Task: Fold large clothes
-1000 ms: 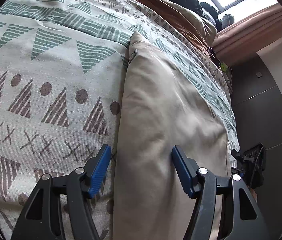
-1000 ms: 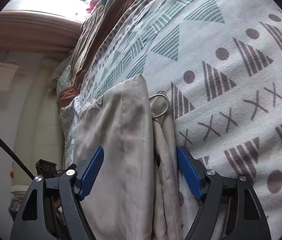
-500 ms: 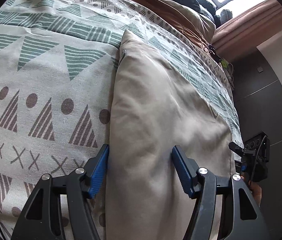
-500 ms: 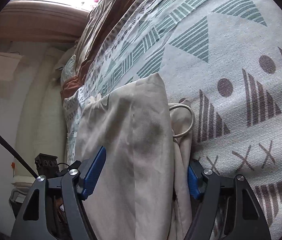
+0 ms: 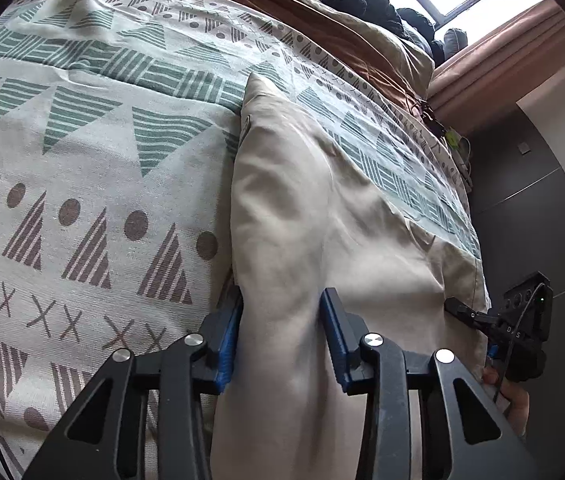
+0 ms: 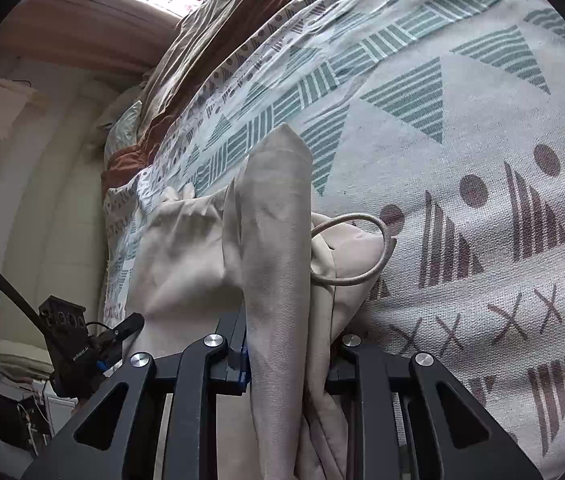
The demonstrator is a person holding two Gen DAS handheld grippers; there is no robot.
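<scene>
From the left wrist view, your left gripper (image 5: 280, 330) has its blue pads (image 5: 229, 340) narrowing onto a raised ridge of the beige garment (image 5: 302, 216), which lies stretched away ahead of the fingers over the patterned bedspread (image 5: 82, 140). The cloth bulges up between the pads and both pads already press into it. Finish the squeeze before you lift, and check that you have every layer of the ridge, since the fabric beyond the right finger lies loose and flat and would drag. Your right gripper (image 5: 466, 314) shows past that finger, at the garment's far edge.

From the right wrist view, your right gripper (image 6: 286, 354) is closing too, with a tall bunched fold of the beige garment (image 6: 278, 240) pinched between the fingers and standing up ahead of them. A drawstring loop (image 6: 358, 248) lies just right of the fold, outside the grip, on the bedspread (image 6: 462, 140). I judge it may snag or trail, so keep it tucked. Raise both hands together and evenly, keeping the cloth taut between them so the fold falls straight.
</scene>
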